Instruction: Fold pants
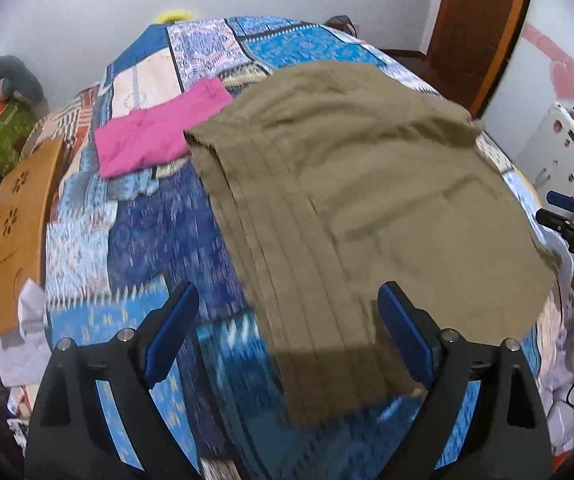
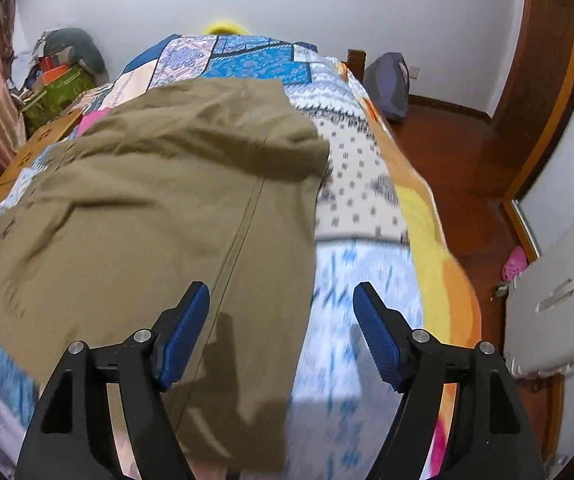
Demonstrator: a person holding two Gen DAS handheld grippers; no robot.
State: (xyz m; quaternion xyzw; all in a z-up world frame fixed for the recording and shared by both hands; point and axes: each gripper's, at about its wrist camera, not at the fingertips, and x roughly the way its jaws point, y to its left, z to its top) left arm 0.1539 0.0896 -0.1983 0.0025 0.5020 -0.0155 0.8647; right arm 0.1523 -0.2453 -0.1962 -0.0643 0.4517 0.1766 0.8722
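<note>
Both hand-held grippers, left and right, hover spread and empty above the pants, whose long axis probably runs away across the bed.

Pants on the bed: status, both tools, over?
Left tool open, empty. Right tool open, empty. Khaki pants folded on the bedspread, free of both. Pink garment beside them, touching one corner.

Pants: matt khaki cloth, creased. Bedspread: printed cloth. Floor: glossy wood.
</note>
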